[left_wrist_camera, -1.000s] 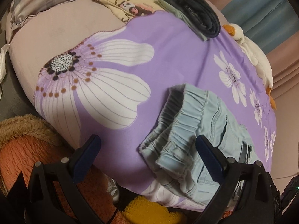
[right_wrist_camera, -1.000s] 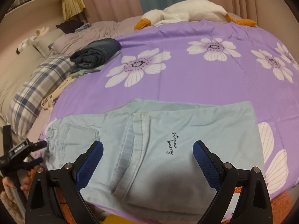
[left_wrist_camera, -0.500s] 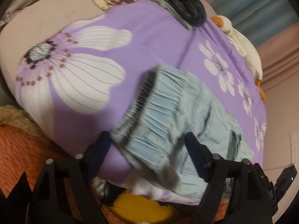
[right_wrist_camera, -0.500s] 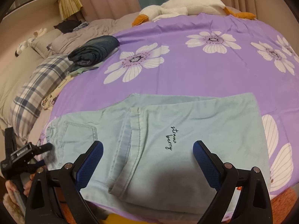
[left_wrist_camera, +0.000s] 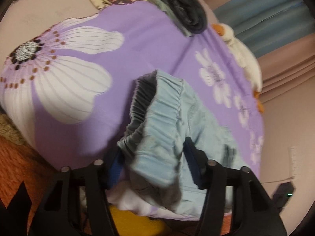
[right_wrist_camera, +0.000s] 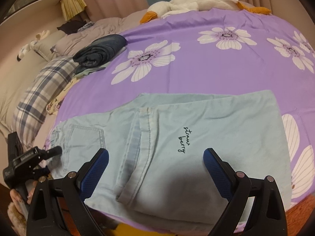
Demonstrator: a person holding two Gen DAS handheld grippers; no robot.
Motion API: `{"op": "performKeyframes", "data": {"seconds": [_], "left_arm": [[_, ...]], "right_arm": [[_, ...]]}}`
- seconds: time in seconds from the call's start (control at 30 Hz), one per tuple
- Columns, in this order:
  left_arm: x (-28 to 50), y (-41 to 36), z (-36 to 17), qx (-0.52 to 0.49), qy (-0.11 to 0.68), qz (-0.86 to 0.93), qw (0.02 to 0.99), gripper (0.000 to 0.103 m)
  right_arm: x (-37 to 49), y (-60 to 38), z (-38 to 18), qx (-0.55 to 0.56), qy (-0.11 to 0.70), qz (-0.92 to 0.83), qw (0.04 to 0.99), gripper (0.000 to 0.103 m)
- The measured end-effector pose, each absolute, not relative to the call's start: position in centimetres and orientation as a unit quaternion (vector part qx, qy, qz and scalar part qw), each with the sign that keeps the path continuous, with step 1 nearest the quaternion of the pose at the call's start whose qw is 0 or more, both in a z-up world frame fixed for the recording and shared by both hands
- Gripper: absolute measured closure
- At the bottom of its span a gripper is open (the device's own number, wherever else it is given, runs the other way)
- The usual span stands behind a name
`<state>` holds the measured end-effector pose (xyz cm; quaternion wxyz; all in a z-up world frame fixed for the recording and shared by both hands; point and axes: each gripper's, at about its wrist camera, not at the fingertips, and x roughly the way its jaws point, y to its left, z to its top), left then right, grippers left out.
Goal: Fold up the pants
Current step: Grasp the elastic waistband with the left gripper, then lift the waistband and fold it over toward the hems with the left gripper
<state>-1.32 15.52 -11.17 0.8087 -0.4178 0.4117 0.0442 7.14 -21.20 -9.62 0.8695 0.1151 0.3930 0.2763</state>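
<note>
Light blue pants (right_wrist_camera: 196, 127), folded with the legs doubled over, lie on the purple flowered bedspread (right_wrist_camera: 196, 68) near its front edge. Their elastic waistband (left_wrist_camera: 161, 122) bunches up between the blue pads of my left gripper (left_wrist_camera: 153, 161), whose jaws are closing on it, with cloth touching both pads. In the right wrist view the left gripper (right_wrist_camera: 29, 157) sits at the pants' left end, held by a hand (right_wrist_camera: 17, 194). My right gripper (right_wrist_camera: 155, 169) hovers open over the near edge of the folded legs, holding nothing.
A stack of dark folded clothes (right_wrist_camera: 100, 49) rests at the bedspread's far left, beside a plaid pillow (right_wrist_camera: 43, 90). A white goose plush (right_wrist_camera: 193, 2) lies along the far edge by the curtains. Orange fuzzy fabric (left_wrist_camera: 19, 167) and something yellow (left_wrist_camera: 133, 222) sit below the bed's edge.
The left gripper's jaws have narrowed from wide open around the waistband, which now bunches and rises between them. The left view tipped further down. The right gripper has stayed open and still.
</note>
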Motion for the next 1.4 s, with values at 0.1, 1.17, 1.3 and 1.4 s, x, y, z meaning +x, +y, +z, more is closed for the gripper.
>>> {"op": "performKeyframes", "data": {"seconds": [0.1, 1.17, 1.3, 1.4], "left_arm": [[-1.4, 15.1, -10.2, -0.420, 0.390, 0.024, 0.819, 0.050], [-0.1, 15.0, -11.0, -0.414, 0.436, 0.026, 0.799, 0.055], [0.0, 15.0, -10.7, -0.409, 0.438, 0.028, 0.800, 0.055], [0.2, 14.7, -10.6, -0.392, 0.448, 0.043, 0.803, 0.052]], "right_arm": [[7.2, -21.1, -9.7, 0.114, 0.396, 0.276, 0.868, 0.007], [8.0, -21.0, -11.4, 0.107, 0.418, 0.263, 0.863, 0.007], [8.0, -21.0, -11.4, 0.107, 0.419, 0.263, 0.863, 0.007], [8.0, -20.9, -11.5, 0.106, 0.418, 0.263, 0.863, 0.007]]}}
